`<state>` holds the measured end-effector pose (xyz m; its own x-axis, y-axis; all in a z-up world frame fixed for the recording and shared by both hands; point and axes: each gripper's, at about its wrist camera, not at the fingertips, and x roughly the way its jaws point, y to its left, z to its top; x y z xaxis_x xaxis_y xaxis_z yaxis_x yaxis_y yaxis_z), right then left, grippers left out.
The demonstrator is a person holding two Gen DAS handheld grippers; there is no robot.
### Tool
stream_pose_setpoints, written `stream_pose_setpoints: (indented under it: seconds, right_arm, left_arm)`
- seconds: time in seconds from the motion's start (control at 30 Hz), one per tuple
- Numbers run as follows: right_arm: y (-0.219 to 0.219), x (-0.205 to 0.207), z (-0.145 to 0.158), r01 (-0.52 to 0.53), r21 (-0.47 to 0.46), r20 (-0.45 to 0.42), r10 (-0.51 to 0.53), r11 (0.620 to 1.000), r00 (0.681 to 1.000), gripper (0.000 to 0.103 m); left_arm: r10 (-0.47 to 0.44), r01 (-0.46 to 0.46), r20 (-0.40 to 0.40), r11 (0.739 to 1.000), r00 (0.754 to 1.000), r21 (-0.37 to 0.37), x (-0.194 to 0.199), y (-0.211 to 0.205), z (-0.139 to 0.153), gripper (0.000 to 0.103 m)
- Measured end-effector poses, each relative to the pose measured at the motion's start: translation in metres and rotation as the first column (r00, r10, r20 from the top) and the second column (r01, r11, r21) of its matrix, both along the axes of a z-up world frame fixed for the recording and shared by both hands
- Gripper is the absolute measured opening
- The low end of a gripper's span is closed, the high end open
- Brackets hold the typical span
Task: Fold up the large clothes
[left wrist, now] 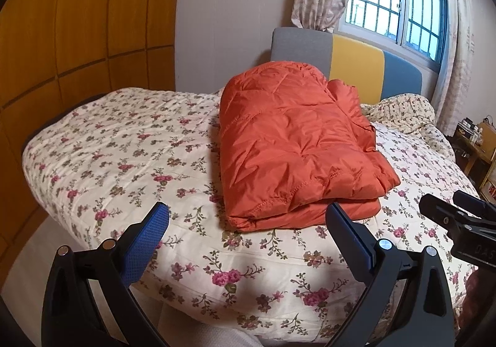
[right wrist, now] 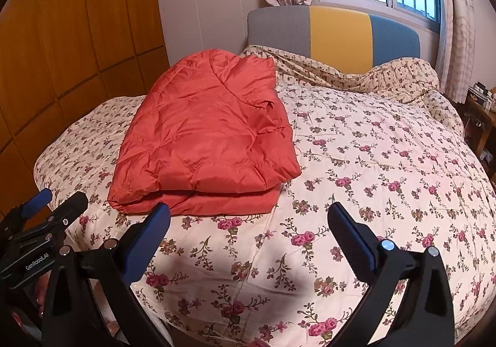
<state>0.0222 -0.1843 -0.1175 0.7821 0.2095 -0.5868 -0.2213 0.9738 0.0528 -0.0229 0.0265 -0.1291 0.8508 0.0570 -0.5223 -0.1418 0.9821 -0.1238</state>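
Daylight from the window point(left wrist: 400, 2), glare on its panes, soft shadows, sharp focus, fisheye-bent dark corners.

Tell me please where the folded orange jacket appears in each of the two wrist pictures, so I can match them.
Left wrist view: the orange jacket lies at centre, slightly right, on the floral bedspread, just beyond the open left gripper.
Right wrist view: the jacket lies left of centre, beyond the left finger of the open right gripper.
Shared landmark: the grey, yellow and blue headboard behind the jacket.
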Motion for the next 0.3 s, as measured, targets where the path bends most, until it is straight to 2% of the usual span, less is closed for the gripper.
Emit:
stream_pose_setpoints:
  seconds: [0.13,0.3]
  right_arm:
    - [-0.003,0.004,-0.005,0.006,0.004,-0.018,-0.005,1.0,1.0,0.101]
    - [-0.011,0.014,-0.016,0.027,-0.004,-0.042,-0.027,1.0,0.999,0.101]
  left_arm:
    - [0.001,-0.001,-0.011,1.0,1.0,0.003,0.001,0.0,-0.003,0.1]
    - [0.022,-0.021,-0.062,1.0,0.998,0.02,0.015,0.011,-0.012,0.1]
